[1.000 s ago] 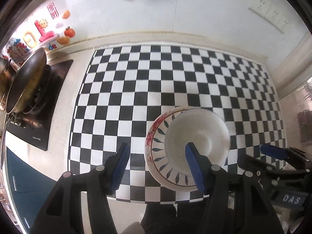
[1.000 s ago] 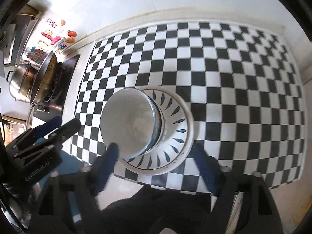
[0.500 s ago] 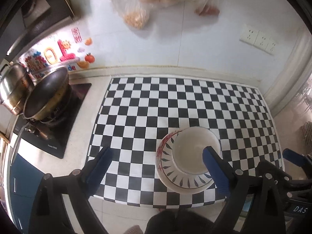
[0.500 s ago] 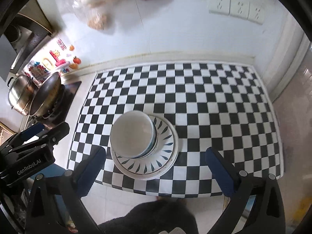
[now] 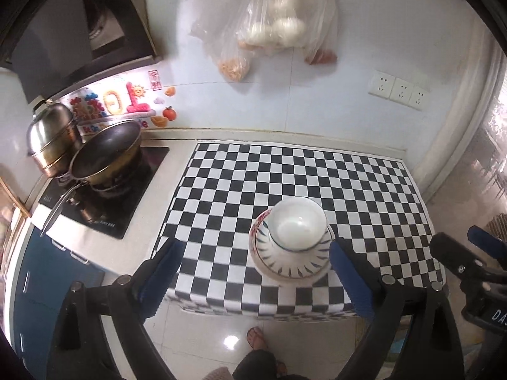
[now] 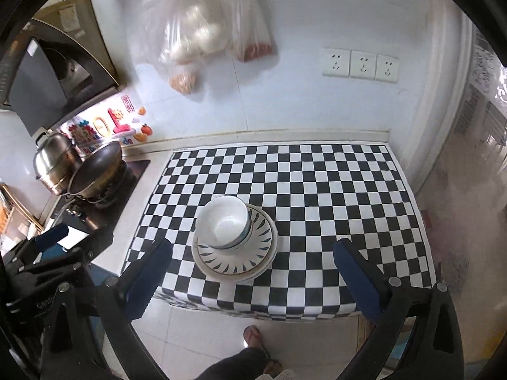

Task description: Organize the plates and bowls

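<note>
A white bowl (image 5: 298, 224) sits stacked on a plate with blue leaf marks (image 5: 290, 264), near the front edge of the checkered counter mat (image 5: 285, 171). The same bowl (image 6: 223, 222) and plate (image 6: 236, 256) show in the right wrist view. My left gripper (image 5: 255, 274) is open and empty, held back above the counter's front edge. My right gripper (image 6: 253, 267) is open and empty too, also back from the stack. The right gripper appears at the right of the left wrist view (image 5: 475, 262), the left gripper at the left of the right wrist view (image 6: 47, 253).
A stove with a wok (image 5: 106, 152) and a steel pot (image 5: 52, 136) stands left of the mat. Plastic bags of food (image 5: 269, 28) hang on the back wall, beside wall sockets (image 5: 397, 90). A person's foot (image 5: 255, 337) is on the floor below.
Both grippers have pulled up and back from the stack and opened wider. The bowl and plate stay where they were on the mat.
</note>
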The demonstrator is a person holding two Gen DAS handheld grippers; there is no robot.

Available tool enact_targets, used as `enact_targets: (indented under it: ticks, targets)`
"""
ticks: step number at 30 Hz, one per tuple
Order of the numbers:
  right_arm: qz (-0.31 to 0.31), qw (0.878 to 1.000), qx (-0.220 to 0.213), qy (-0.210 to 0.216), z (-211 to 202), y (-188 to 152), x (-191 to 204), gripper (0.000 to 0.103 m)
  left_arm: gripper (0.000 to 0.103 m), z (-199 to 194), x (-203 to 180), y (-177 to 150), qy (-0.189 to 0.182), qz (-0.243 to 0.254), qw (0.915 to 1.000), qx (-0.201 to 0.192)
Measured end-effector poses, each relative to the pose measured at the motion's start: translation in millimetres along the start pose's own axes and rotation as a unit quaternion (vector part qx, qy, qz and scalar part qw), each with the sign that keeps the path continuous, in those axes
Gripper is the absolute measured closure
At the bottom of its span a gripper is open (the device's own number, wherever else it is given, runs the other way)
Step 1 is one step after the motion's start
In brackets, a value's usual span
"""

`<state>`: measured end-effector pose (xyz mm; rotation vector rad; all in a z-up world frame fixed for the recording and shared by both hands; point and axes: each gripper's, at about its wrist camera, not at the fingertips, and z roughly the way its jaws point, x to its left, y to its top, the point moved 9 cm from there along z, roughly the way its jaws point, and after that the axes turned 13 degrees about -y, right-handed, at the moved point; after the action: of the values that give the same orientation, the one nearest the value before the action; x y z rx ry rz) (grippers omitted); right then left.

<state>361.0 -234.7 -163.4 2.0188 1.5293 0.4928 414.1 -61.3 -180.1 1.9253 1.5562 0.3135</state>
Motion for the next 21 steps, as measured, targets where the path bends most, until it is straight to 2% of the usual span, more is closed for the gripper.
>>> enact_targets:
  ticks: [10, 21]
  targets:
    - [-0.005, 0.999, -0.032, -0.006, -87, -46, -16, 0.0, 0.008, -81, -19, -41, 0.007, 0.002, 0.9997, -0.025]
    - [0.014, 0.998, -0.062, -0.023, -176, -107, -17, 0.0, 0.008, -154, -10, -86, -0.003, 0.012, 0.9986, -0.052]
